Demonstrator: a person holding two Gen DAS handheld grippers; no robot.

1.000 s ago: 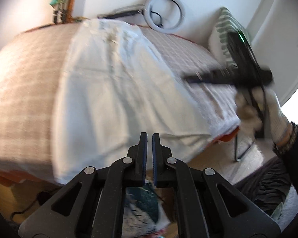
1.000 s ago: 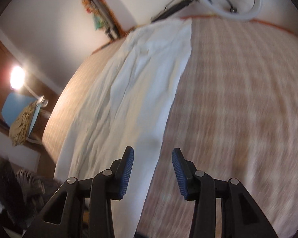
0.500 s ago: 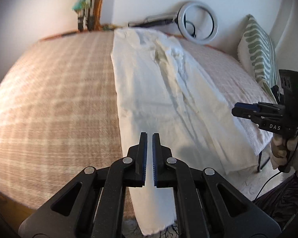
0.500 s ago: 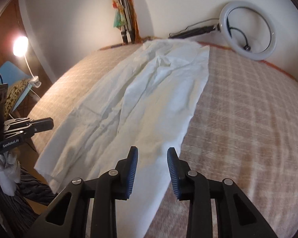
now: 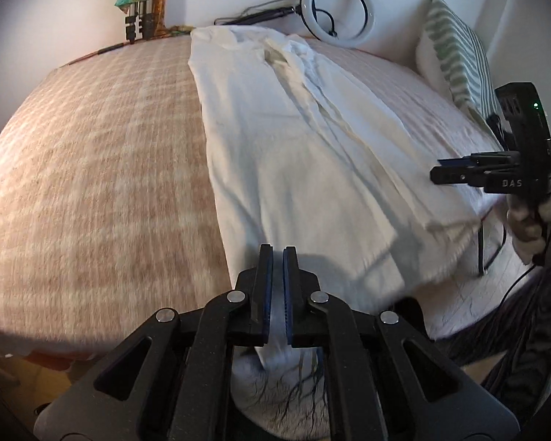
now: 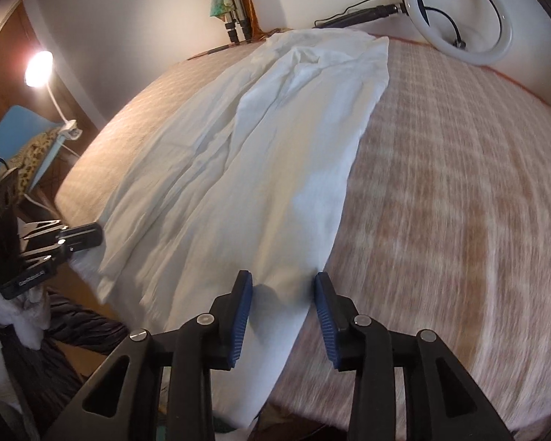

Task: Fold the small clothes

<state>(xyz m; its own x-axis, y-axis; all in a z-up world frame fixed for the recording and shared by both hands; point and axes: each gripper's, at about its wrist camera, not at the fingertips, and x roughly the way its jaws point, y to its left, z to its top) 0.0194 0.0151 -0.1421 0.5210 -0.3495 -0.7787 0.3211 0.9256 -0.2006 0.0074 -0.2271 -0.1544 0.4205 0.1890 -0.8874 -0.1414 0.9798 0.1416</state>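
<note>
Left wrist view: white garment (image 5: 294, 154), long, creased, lying lengthwise on the plaid-covered bed (image 5: 92, 169); its near end hangs over the bed edge, pinched in the closed left tongs (image 5: 277, 279).

Right wrist view: right tongs (image 6: 283, 307) spread apart, empty, over the garment's near hem.
</note>
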